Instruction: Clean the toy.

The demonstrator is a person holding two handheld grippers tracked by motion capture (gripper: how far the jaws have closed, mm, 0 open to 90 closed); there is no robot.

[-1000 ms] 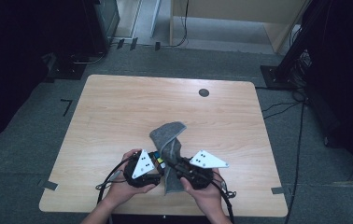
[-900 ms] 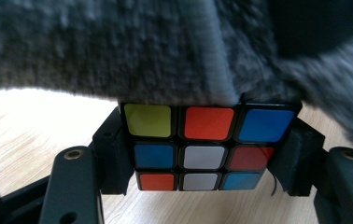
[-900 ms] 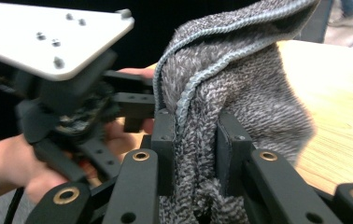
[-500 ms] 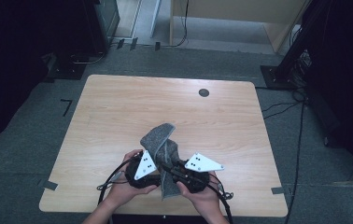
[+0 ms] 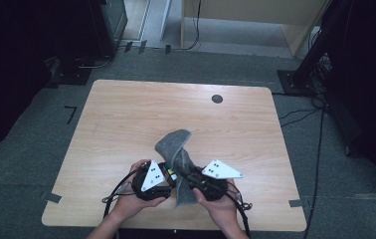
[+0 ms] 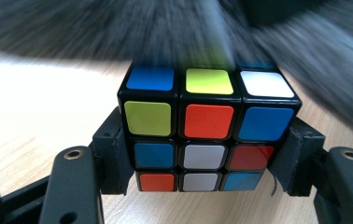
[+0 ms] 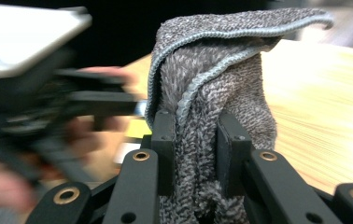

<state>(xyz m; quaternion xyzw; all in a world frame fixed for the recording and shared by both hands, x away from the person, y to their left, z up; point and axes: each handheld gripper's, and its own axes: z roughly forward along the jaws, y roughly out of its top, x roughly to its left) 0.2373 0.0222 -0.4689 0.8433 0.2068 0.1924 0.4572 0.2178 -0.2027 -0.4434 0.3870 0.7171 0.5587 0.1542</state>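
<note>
Grey cloth (image 7: 202, 140) pinched in my right gripper (image 7: 195, 154), cube (image 6: 207, 130) clamped in left gripper (image 6: 207, 163) at nine o'clock: I'd wipe each face with short, firm strokes.

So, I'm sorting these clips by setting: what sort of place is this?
Probably a lab or workshop, not a home: a bare wooden table stands on grey carpet with tape marks, with cables and dark equipment stands around it.
</note>
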